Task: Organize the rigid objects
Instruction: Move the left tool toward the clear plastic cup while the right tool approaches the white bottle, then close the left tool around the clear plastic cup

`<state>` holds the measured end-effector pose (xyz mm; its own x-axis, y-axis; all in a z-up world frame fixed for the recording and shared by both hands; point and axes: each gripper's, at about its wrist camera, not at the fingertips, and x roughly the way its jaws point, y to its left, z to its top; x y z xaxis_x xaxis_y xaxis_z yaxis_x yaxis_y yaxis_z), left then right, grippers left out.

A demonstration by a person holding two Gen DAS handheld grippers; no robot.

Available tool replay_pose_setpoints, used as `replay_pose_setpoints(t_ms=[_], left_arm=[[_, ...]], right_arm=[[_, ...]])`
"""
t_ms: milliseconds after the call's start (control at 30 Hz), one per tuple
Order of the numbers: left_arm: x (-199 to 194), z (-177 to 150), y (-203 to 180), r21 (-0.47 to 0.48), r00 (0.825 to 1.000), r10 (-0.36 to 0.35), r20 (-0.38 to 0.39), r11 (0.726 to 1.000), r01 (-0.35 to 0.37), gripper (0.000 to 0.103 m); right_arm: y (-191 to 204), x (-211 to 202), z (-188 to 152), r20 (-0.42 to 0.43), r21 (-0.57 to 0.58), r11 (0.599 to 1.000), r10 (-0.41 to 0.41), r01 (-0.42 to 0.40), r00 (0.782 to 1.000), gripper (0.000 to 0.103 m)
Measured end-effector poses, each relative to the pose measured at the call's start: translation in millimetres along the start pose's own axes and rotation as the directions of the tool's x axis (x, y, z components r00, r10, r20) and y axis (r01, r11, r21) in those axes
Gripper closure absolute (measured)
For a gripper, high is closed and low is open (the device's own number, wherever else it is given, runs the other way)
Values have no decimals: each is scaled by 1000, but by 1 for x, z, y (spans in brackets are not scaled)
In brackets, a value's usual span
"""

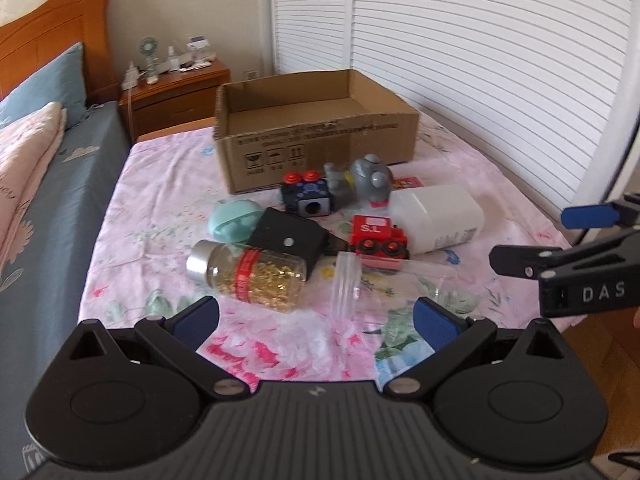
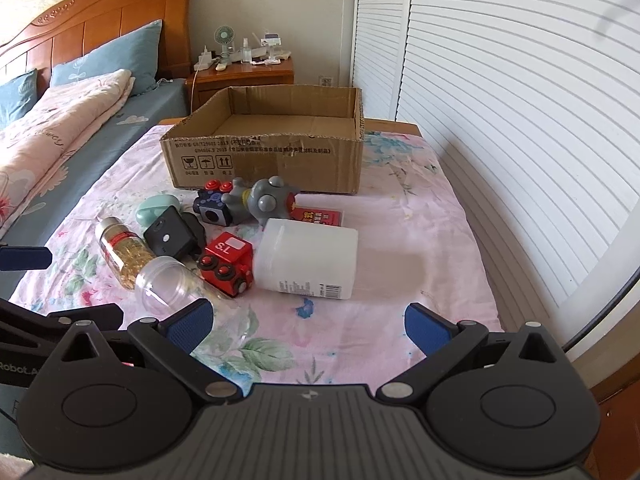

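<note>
Floral bedsheet (image 2: 400, 216) w/ box (image 2: 264, 160), toys

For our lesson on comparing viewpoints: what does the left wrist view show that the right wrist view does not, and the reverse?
Only the left wrist view shows the right gripper from the side, open.

Only the right wrist view shows the cardboard box's bare floor and the red packet plainly.

Both show the red toy train, white bottle, capsule bottle, and clear cup lying outside the box.
</note>
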<state>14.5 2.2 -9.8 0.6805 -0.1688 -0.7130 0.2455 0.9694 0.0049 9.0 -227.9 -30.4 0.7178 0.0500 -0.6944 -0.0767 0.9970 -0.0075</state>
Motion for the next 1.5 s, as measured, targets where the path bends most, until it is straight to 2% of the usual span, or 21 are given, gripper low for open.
replay_pose_setpoints(t_ms=[267,467,633,833,1067,1200,1333,1500], left_arm=[[14,0,-13,35,997,-75,-36,996,76,1],[31,2,-27,63,990,-120,-76,990,125,1],[45,3,-36,80,987,-119,-105,989,127,1],[61,6,-42,82,985,-118,-126,988,129,1],[72,7,-45,86,988,-100,-115,990,110,1],[72,7,-43,77,986,-132,-98,987,140,5],[74,7,-45,103,986,-135,-93,984,145,13],[72,6,-44,105,984,-153,-89,981,162,13]], right_arm=[[-35,18,-16,-34,37,999,-15,16,999,0],[-52,43,-32,-95,65,998,-6,12,995,0],[-52,54,-42,-102,43,998,42,-37,994,0],[-40,60,-46,-90,-71,997,22,-28,996,0],[-43,60,-49,-63,-78,996,35,-39,997,0],[-44,59,-51,-48,-76,997,32,-35,998,0],[-44,59,-51,-44,-76,997,31,-35,999,0],[-44,59,-50,-47,-71,997,26,-30,999,0]])
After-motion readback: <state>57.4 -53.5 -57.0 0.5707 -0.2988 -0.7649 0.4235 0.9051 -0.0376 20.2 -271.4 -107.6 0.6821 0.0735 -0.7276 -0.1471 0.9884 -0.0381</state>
